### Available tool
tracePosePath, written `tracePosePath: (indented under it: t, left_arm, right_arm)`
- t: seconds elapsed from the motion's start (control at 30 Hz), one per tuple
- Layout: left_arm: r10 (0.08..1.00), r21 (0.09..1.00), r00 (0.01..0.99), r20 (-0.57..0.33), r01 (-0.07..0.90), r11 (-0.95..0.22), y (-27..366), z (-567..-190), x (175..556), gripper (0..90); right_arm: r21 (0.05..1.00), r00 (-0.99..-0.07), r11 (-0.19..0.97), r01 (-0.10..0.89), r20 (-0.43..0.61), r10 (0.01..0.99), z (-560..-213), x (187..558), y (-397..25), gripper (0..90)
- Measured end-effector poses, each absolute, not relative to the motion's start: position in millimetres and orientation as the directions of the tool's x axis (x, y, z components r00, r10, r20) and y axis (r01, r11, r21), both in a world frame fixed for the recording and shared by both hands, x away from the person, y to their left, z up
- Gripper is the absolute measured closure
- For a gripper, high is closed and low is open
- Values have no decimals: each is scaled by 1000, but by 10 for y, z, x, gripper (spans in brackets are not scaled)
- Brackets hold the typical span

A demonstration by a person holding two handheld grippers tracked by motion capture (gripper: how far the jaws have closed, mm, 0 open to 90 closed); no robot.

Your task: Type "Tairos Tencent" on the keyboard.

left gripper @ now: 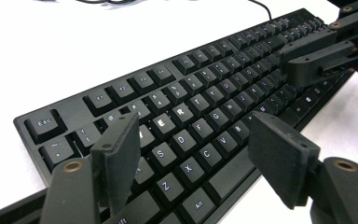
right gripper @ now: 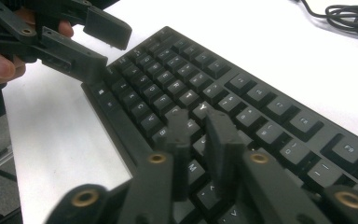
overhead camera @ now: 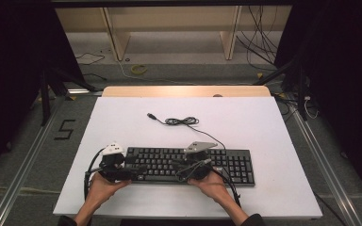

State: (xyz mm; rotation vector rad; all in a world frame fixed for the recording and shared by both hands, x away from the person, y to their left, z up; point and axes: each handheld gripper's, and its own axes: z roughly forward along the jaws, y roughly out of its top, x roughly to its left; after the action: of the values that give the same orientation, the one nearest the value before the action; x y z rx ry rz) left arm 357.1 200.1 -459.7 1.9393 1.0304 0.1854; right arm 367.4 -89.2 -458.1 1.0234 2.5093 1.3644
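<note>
This was a lab recording booth. A white board (overhead camera: 264, 127) served as the tabletop, black curtains (overhead camera: 339, 56) hung on either side of it, loose cables (overhead camera: 259, 37) and bare wooden shelving (overhead camera: 169, 33) lay beyond it, and aluminium rails (overhead camera: 23, 165) flanked it.

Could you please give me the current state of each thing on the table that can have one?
keyboard: flat on the white table, unplugged.
keyboard cable: partly coiled behind it, plug lying loose.
left gripper: jaws wide apart over the left keys, holding nothing.
right gripper: jaws nearly closed over the keys, nothing between them.
</note>
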Motion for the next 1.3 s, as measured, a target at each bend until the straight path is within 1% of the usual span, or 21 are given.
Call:
tracePosePath:
  t: [0.13, 0.2, 0.27, 0.37, 0.5, 0.8, 0.97, 1.03, 1.3]
  left_arm:
    - [718, 771, 646, -260, 587, -249, 1979, -4587, 3580, 371]
    - [715, 770, 649, -262, 587, -250, 1967, -4583, 3588, 396]
    - [710, 768, 654, -259, 586, -259, 1953, -4578, 3596, 423]
    - [706, 762, 659, -261, 589, -268, 1923, -4578, 3607, 473]
    - [687, 754, 679, -258, 586, -297, 1873, -4589, 3623, 561]
    - [664, 710, 714, -224, 586, -390, 1683, -4654, 3653, 784]
    - [658, 691, 726, -201, 581, -431, 1636, -4682, 3666, 876]
    - [657, 686, 728, -196, 581, -438, 1623, -4690, 3667, 891]
    - [666, 667, 722, -187, 592, -453, 1613, -4722, 3676, 893]
  right_arm:
    - [781, -765, 358, 512, 225, 603, -4566, 3670, -941, 694]
    - [783, -762, 351, 513, 228, 606, -4553, 3673, -967, 615]
    - [785, -760, 345, 514, 230, 608, -4540, 3671, -994, 586]
    - [790, -752, 333, 515, 230, 618, -4521, 3662, -1038, 504]
    - [793, -744, 322, 517, 230, 627, -4505, 3656, -1093, 460]
    - [796, -737, 317, 515, 222, 639, -4493, 3641, -1167, 429]
    - [796, -735, 316, 516, 223, 640, -4480, 3628, -1184, 424]
    - [799, -736, 313, 513, 221, 640, -4475, 3625, -1192, 422]
    - [801, -732, 308, 513, 221, 645, -4459, 3618, -1223, 412]
